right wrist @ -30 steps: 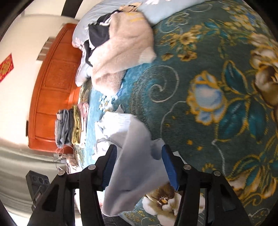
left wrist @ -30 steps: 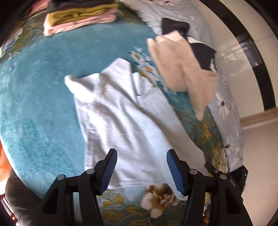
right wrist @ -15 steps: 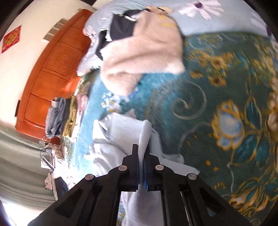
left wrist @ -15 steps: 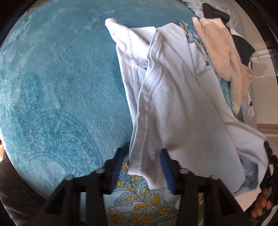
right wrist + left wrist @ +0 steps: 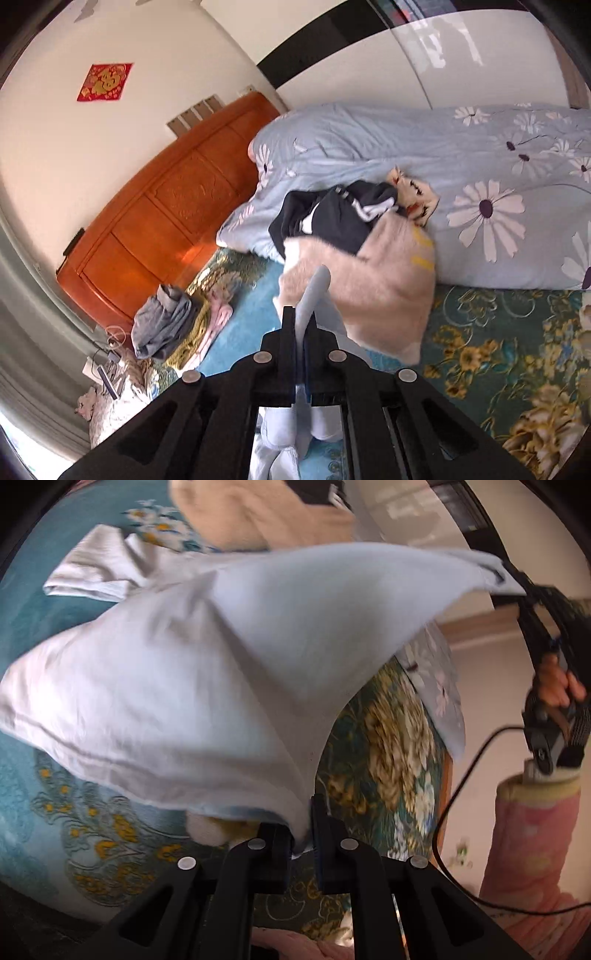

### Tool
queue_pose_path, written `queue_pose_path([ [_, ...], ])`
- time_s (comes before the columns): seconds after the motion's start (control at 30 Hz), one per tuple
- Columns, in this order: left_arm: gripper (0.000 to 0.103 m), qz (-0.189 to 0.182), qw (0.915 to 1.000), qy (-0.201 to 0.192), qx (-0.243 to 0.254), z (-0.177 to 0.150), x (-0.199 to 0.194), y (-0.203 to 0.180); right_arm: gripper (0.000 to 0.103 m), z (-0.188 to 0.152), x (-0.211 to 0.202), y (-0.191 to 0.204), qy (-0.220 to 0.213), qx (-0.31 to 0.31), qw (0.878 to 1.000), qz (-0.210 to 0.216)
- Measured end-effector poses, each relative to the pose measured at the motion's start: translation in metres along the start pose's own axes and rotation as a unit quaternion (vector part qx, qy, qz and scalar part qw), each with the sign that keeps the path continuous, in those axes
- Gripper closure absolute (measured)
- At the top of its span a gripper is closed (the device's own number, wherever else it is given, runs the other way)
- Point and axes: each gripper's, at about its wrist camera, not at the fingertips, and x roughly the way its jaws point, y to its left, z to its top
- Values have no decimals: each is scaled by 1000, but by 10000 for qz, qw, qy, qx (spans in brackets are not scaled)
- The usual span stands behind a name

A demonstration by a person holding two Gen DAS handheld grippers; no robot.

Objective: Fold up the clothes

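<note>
Teal floral bedding (image 5: 92,845) is covering the bed, with a wooden headboard (image 5: 159,214) standing against the cream wall and a red paper square (image 5: 104,81) hanging above it. A pale blue quilt with white daisies (image 5: 461,177) is lying bunched along the far edge of the bed.

The white shirt (image 5: 192,686) is hanging in the air above the bedding, stretched between both tools, while its far sleeve is lying on the teal cover towards the top left of the left view. The left gripper (image 5: 303,834) is pinching the shirt's lower corner, its jaws pressed together on the cloth. The right gripper (image 5: 300,332) is clamping another edge of the shirt, a strip of fabric sticking up from between its closed jaws. In the left view, a hand (image 5: 557,686) is holding that right tool out past the side edge of the bed, with a pink sleeve (image 5: 532,834) below it and a black cable (image 5: 458,786) trailing down.

A cream fleece top (image 5: 373,288) is lying beside the quilt, partly over a black garment with white stripes (image 5: 332,218). Near the headboard, a stack of folded clothes (image 5: 181,325) is sitting at the edge of the bed, grey on top.
</note>
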Motion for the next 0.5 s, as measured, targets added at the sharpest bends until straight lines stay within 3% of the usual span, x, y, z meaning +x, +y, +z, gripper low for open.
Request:
queue_pose_path([
  [0.1, 91, 257, 9976, 347, 533, -10, 18, -22, 100, -22, -13, -50, 82, 503, 9976, -478],
  [0.17, 86, 347, 9968, 525, 491, -15, 23, -17, 100, -37, -22, -83, 137, 837, 9932, -795],
  [0.33, 56, 85, 9980, 475, -396, 7, 11, 32, 100, -73, -43, -167, 273, 1663, 9730, -1579],
  [0.43, 51, 25, 9961, 101, -879, 23, -17, 63, 100, -95, -56, -217, 352, 2149, 9545, -2040],
  [0.5, 48, 43, 9911, -278, -1301, 37, -41, 89, 100, -113, -58, -239, 396, 2509, 9437, -2119],
])
